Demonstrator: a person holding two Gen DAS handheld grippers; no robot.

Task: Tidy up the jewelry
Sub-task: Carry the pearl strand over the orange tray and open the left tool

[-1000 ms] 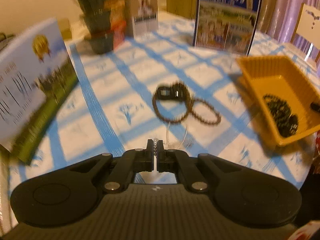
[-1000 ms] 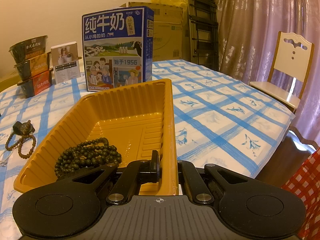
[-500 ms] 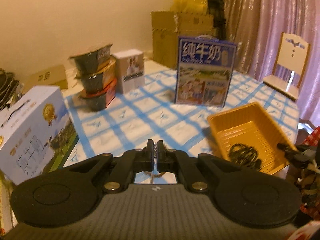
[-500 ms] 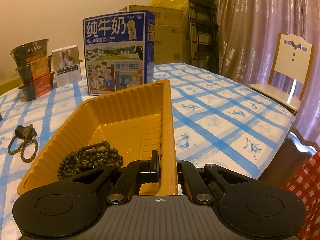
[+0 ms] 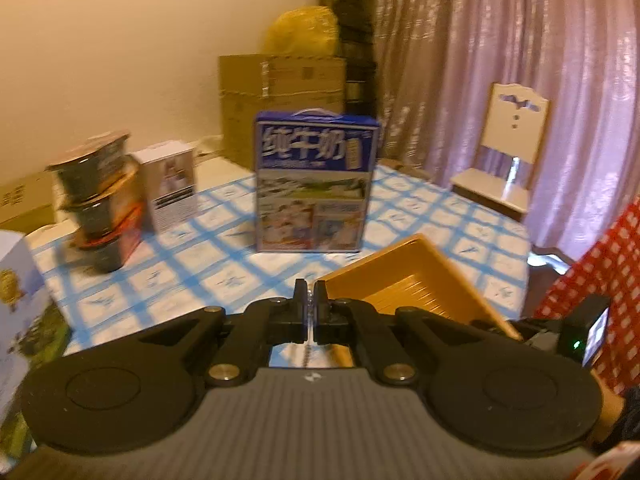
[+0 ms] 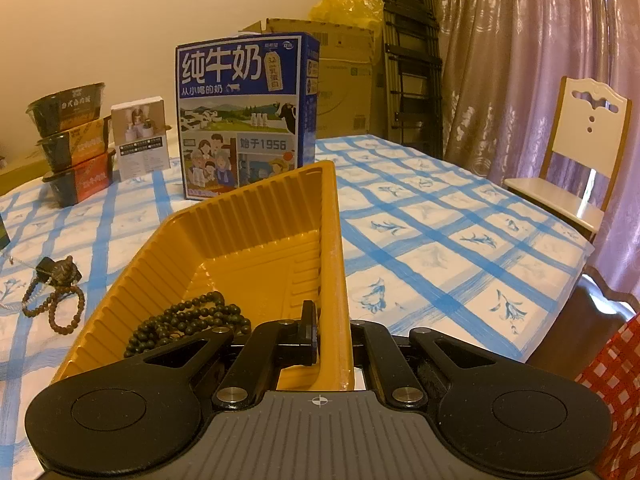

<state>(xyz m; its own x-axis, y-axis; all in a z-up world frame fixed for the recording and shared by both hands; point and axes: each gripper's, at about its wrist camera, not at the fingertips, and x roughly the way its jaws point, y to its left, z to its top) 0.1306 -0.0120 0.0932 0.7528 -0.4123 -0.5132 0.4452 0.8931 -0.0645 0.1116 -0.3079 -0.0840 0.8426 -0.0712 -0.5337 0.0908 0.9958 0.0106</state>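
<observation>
My left gripper [image 5: 310, 300] is shut on a thin clear bead chain [image 5: 307, 354], which dangles below the fingers. It hangs above the table, just left of the yellow tray [image 5: 420, 280]. My right gripper [image 6: 332, 320] is shut on the near right wall of the yellow tray [image 6: 248, 220], with one finger inside and the other hidden behind the wall. A dark bead string [image 6: 188, 320] lies in the tray. A brown bead bracelet [image 6: 56, 304] with a dark charm lies on the checked cloth to the tray's left.
A blue milk carton [image 6: 244, 116] stands behind the tray. Stacked bowls [image 6: 72, 140] and a small white box [image 6: 140, 136] are at the back left, and a blue-green box [image 5: 16, 300] at the far left. A white chair [image 6: 580, 160] stands beyond the table's right edge.
My left gripper rose off the table with the chain and tilted up. The brown bracelet dropped out of its view and the tray came closer. The right gripper kept still on the tray.
</observation>
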